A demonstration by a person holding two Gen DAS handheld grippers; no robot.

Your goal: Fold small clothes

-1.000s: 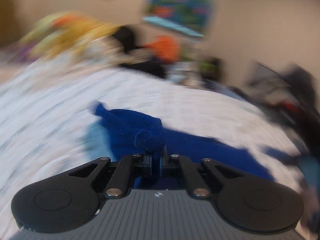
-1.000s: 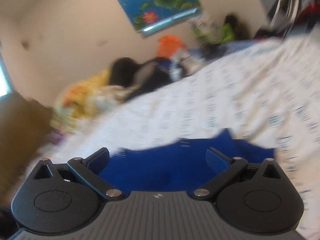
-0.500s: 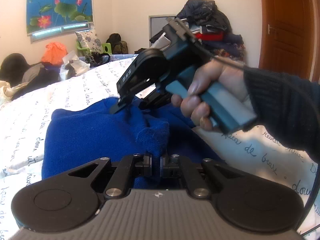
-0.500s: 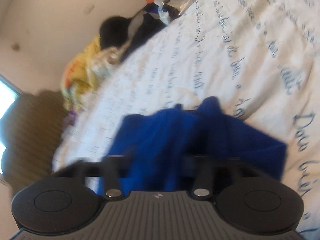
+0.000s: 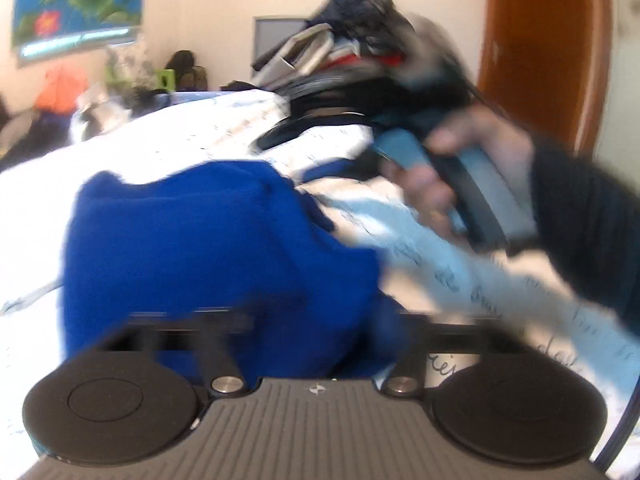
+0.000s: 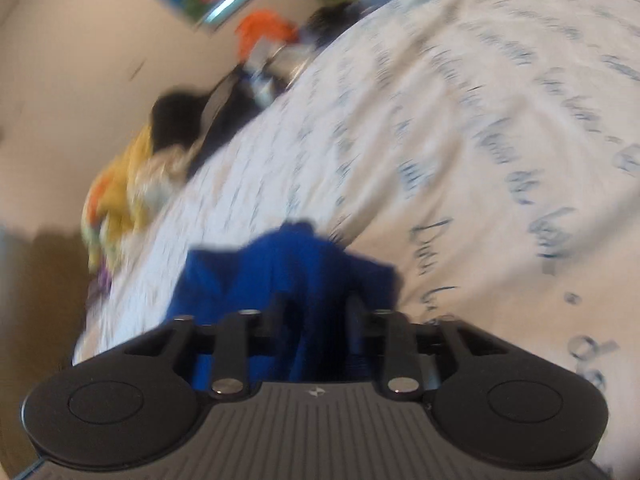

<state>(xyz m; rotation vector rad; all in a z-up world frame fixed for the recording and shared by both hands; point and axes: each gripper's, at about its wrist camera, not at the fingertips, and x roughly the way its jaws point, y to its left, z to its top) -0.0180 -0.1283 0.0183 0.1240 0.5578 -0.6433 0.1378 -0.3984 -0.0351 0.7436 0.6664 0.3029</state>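
A: Where's the blue garment (image 5: 208, 248)?
B: Bunched on the bed (image 6: 460, 128), against both tools. Your left gripper (image 5: 316, 320), clamped on cloth half a second ago, now has fingers spread wide.
A: Right gripper (image 6: 316, 316)?
B: Fingers partly apart, blue fabric between them; grip unclear. It has pulled back.

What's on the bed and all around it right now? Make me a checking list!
Surface: white bedsheet with blue writing, wrinkled.
Job's things: blue garment, bunched up on the sheet.
Clutter: orange bag, yellow cloth, clothes pile.
Grippers: left gripper open at the garment; right gripper has garment between its fingers, grip unclear.
Cables: thin dark cable at the picture's edge.
Surroundings: lotus poster, wooden door.
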